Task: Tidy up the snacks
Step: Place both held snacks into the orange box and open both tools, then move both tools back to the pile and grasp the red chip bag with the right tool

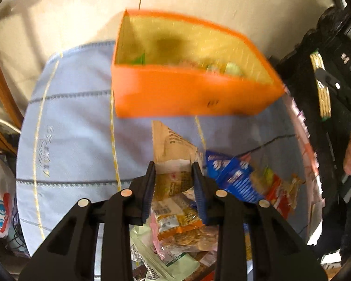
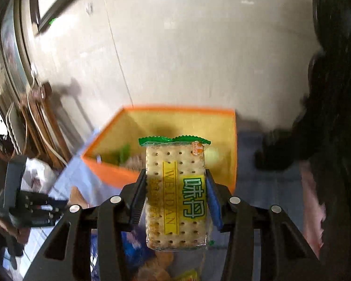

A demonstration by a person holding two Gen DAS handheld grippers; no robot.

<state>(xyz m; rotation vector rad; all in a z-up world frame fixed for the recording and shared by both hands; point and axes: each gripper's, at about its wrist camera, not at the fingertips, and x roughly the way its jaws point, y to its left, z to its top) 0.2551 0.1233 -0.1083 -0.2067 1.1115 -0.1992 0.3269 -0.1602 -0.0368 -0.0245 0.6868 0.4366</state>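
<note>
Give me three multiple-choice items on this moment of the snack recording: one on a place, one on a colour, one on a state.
1. Where does the orange box stand?
A. on the blue-grey cloth
B. on a chair
C. inside a white bag

2. What colour is the sealed top edge of the cracker pack?
A. red
B. green
C. purple

3. What is the right gripper doing?
A. open, holding nothing
B. shut on the cracker pack
C. shut on the box rim

Answers: 1 A, the cloth spreads under and around the box. 2 B, a green crimped strip tops the pack. 3 B, both pads press the pack's sides.
</note>
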